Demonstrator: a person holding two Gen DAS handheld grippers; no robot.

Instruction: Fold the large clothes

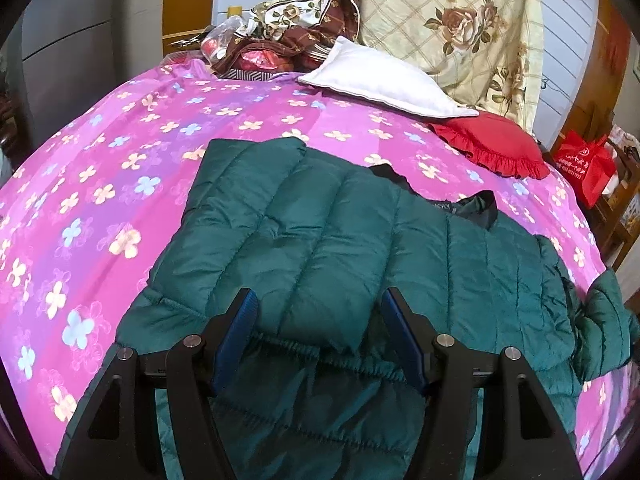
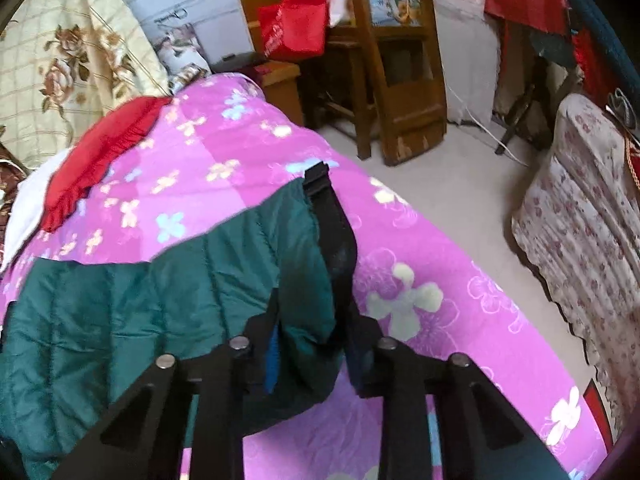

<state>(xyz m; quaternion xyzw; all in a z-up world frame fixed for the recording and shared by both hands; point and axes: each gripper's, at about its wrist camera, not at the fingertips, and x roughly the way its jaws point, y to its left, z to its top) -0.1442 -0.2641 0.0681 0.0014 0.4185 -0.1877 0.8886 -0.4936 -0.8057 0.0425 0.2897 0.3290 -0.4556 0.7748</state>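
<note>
Item: green quilted jacket (image 1: 320,232), spread on the bed (image 1: 100,208) over a pink flowered sheet, one sleeve (image 1: 256,200) folded across the body. Left hand-held gripper (image 1: 316,336): released, jaws wide, poised above the elastic hem, likely to take it. Right hand-held gripper (image 2: 310,356): clenched on the sleeve cuff (image 2: 312,320), probably for folding inward.

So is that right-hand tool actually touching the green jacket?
Touching. In the right wrist view, the right tool has its blue pads closed on the green jacket's edge, with the fabric bunched between them.
</note>
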